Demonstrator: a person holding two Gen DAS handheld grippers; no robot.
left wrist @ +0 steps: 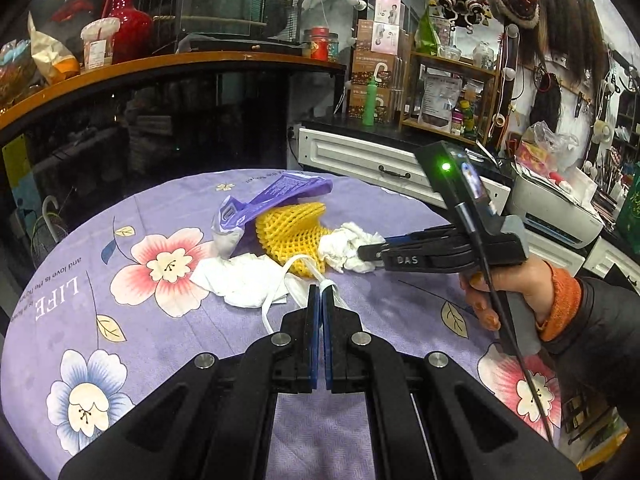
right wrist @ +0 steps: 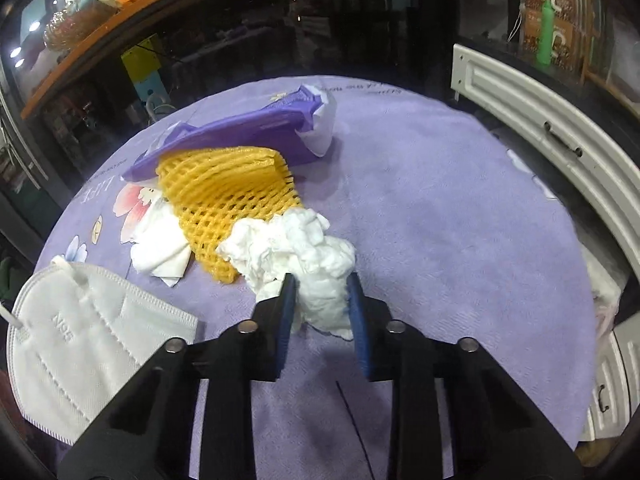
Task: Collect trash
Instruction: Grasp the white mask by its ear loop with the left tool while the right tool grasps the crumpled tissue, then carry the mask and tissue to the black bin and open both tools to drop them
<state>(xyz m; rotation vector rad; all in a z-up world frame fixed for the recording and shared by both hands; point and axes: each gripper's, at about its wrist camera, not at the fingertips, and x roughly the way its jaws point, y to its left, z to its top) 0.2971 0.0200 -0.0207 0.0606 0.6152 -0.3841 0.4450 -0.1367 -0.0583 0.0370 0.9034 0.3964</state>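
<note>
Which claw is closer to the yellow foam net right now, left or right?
Right. The right claw grips the crumpled tissue that touches the yellow foam net. The left claw sits farther back, shut on the mask strap.

A cluttered small shop: stacked product boxes (left wrist: 374, 80), a glass display counter (left wrist: 160, 120) and hanging hairpieces (left wrist: 560, 20).

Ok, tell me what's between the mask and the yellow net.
In the right wrist view, a flat white tissue lies between the mask and the yellow net, touching the net; bare cloth separates it from the mask.
</note>
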